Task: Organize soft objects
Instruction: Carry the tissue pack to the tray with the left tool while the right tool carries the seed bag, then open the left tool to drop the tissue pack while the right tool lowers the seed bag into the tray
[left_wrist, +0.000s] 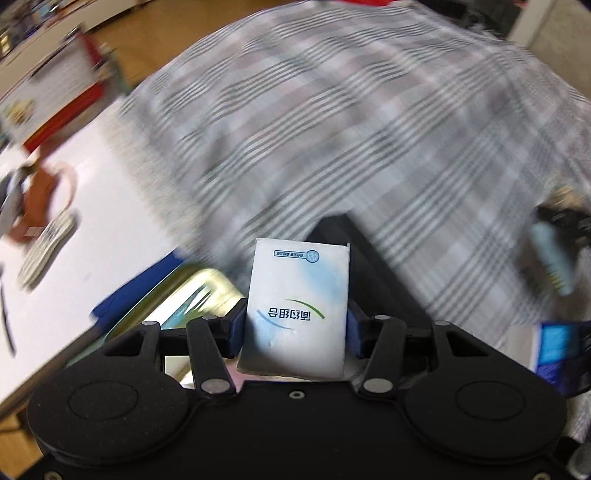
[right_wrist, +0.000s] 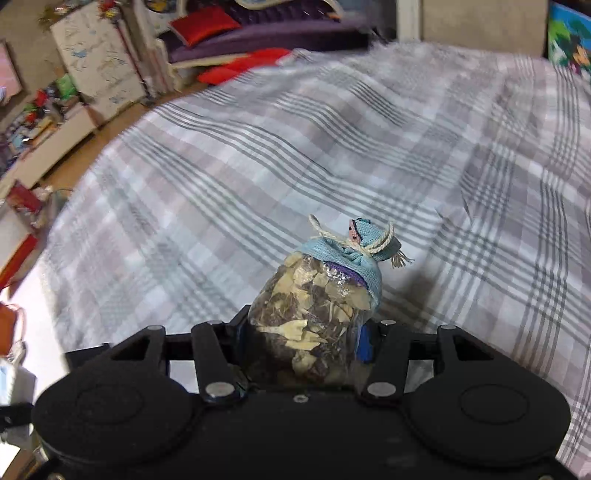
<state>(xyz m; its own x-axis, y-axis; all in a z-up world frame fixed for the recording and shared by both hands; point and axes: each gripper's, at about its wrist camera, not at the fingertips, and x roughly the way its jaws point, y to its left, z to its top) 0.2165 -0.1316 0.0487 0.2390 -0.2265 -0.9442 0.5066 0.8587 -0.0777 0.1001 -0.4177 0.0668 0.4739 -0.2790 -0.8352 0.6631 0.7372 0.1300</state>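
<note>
A white tissue pack with green and blue print stands upright between the blue pads of my left gripper, which is shut on it. It hangs above the near edge of a grey plaid bedspread; the left wrist view is blurred by motion. In the right wrist view my right gripper is shut on a clear sachet of dried leaves and chips, its light-blue cloth top tied with white cord. The sachet is held over the plaid bedspread.
Under the left gripper lie a shiny gold tin, a blue item and a dark box. A white surface on the left bears an orange object and a remote control. Cluttered shelves and red cushions stand beyond the bed.
</note>
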